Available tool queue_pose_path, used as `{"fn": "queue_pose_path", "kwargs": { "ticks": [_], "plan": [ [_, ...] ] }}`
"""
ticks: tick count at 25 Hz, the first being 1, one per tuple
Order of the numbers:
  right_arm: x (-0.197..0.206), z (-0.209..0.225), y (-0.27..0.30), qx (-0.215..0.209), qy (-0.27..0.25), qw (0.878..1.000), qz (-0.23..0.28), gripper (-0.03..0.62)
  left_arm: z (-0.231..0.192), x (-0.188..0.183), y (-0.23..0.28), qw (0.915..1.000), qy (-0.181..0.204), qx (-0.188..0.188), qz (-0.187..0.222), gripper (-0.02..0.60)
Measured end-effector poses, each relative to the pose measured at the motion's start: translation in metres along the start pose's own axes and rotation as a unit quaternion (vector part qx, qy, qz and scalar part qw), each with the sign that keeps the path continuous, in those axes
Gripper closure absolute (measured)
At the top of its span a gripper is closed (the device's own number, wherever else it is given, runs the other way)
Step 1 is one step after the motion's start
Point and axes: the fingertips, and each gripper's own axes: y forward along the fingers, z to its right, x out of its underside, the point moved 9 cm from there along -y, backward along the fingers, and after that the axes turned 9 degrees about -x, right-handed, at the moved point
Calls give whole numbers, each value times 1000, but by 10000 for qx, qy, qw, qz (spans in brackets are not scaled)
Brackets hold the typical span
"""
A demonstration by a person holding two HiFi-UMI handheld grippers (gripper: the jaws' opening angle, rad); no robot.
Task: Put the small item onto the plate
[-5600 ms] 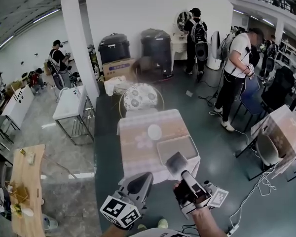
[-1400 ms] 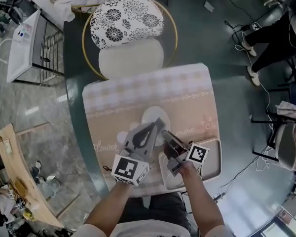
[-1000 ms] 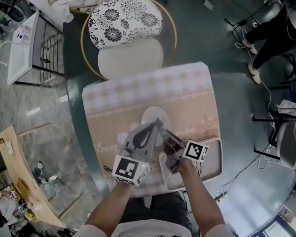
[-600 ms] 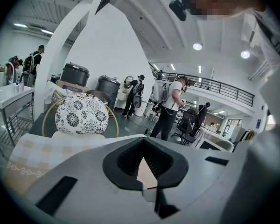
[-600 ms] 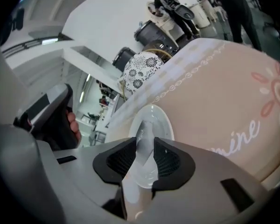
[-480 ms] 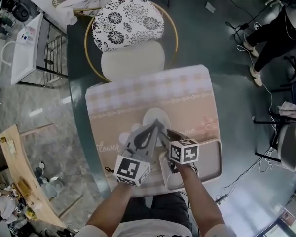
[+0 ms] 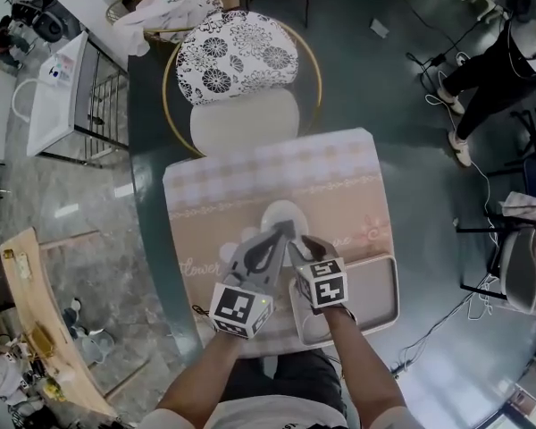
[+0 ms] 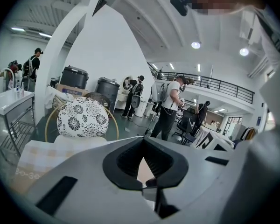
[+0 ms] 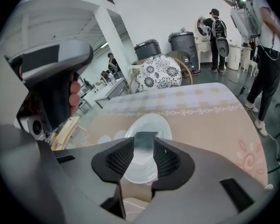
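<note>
A white plate [image 7: 281, 213] sits on the pink tablecloth [image 7: 339, 177] just beyond both grippers. In the right gripper view a small grey see-through item [image 9: 143, 139] lies over the plate [image 9: 154, 124], in the gap of my right gripper [image 9: 143, 144]. Its jaws have just been opening and the pads stand off the item. In the head view my right gripper [image 7: 297, 239] points down at the plate's near edge. My left gripper [image 7: 284, 229] is beside it, tips together with nothing between them [image 8: 143, 146].
A grey tray [image 7: 366, 289] lies on the table's near right corner under my right hand. A round chair with a floral cushion [image 7: 241, 56] stands at the far side. A person [image 7: 509, 43] stands at the upper right.
My right gripper has rolled so its marker cube now faces up, and its jaws have spread apart around the small item. The left gripper has stayed put.
</note>
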Motion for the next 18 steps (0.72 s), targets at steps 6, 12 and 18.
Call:
{"fn": "queue_pose_path", "kwargs": {
  "ticks": [6,12,18],
  "plan": [
    [-23,-22,-37,-93,17,9979,636,497,7,-12,-20,9999,28,-33,-150,577],
    [-55,-54,-84,54,-292,9906,1337,532,20,-37,-44,9999,56,0,-135,577],
    [-70,-92,-131,271,-645,9759,2067,560,35,-59,-79,10000,5,14,-93,577]
  ]
}}
